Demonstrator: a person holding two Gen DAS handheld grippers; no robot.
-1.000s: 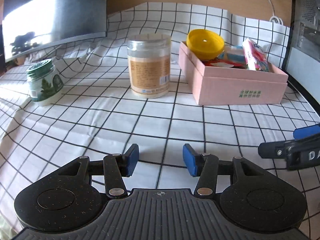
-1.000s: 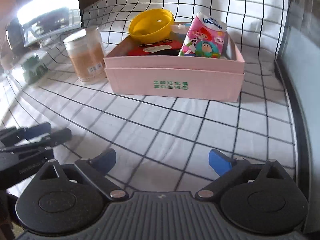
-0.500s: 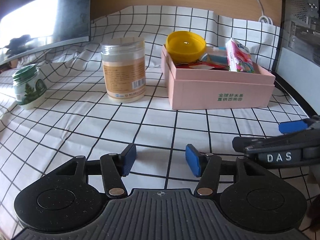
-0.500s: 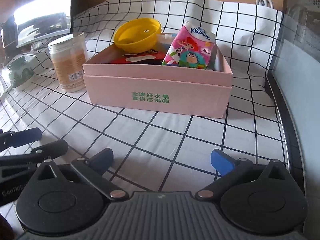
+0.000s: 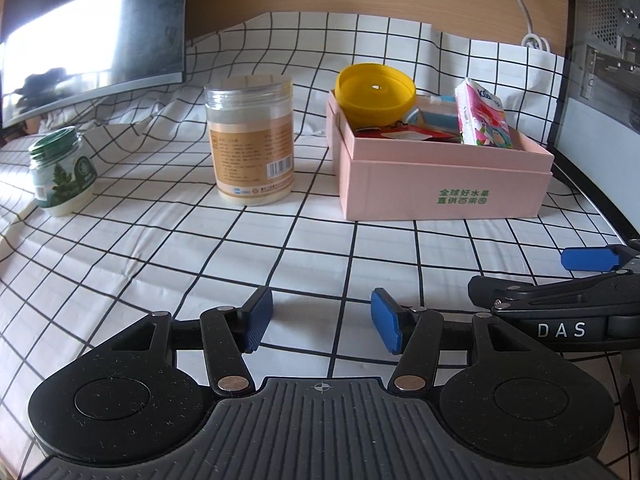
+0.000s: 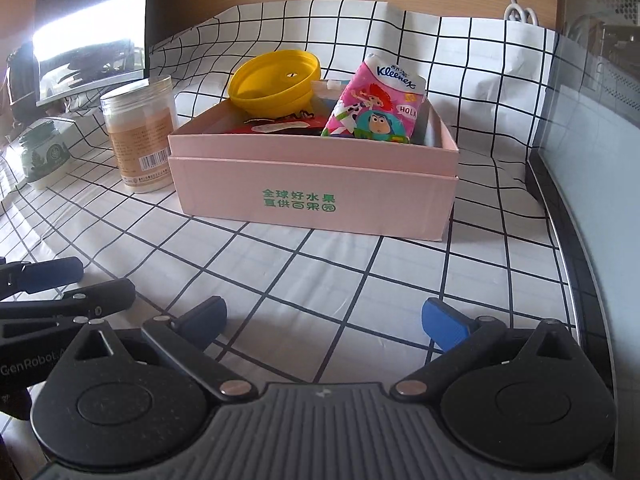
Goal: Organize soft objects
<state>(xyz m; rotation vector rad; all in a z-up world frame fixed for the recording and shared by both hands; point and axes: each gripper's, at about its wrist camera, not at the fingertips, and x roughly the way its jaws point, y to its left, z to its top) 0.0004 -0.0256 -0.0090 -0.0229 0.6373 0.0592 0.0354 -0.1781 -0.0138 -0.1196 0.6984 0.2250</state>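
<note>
A pink cardboard box [image 6: 316, 204] [image 5: 444, 192] stands on the checked cloth. In it are a yellow bowl [image 6: 276, 80] tipped on edge, a pink Kleenex tissue pack [image 6: 376, 104] [image 5: 482, 120] standing upright, a red packet [image 6: 280, 124] and a pale blue item behind them. My left gripper [image 5: 320, 312] hovers open over the bare cloth in front of the box, with nothing between its blue pads. My right gripper [image 6: 324, 314] is open wider, also empty, a little before the box. Each gripper shows at the edge of the other's view.
A tall clear jar with a tan label [image 5: 250, 140] stands left of the box. A small green-lidded jar [image 5: 62, 170] is farther left. A monitor [image 5: 92, 40] lies behind them, and a dark raised edge and a grey panel [image 6: 592, 184] close the right side.
The left gripper drew back and swung a little, so the jars and box shifted in its view; its jaws stand slightly wider. The right view tilted up and steadied, box now centred.
</note>
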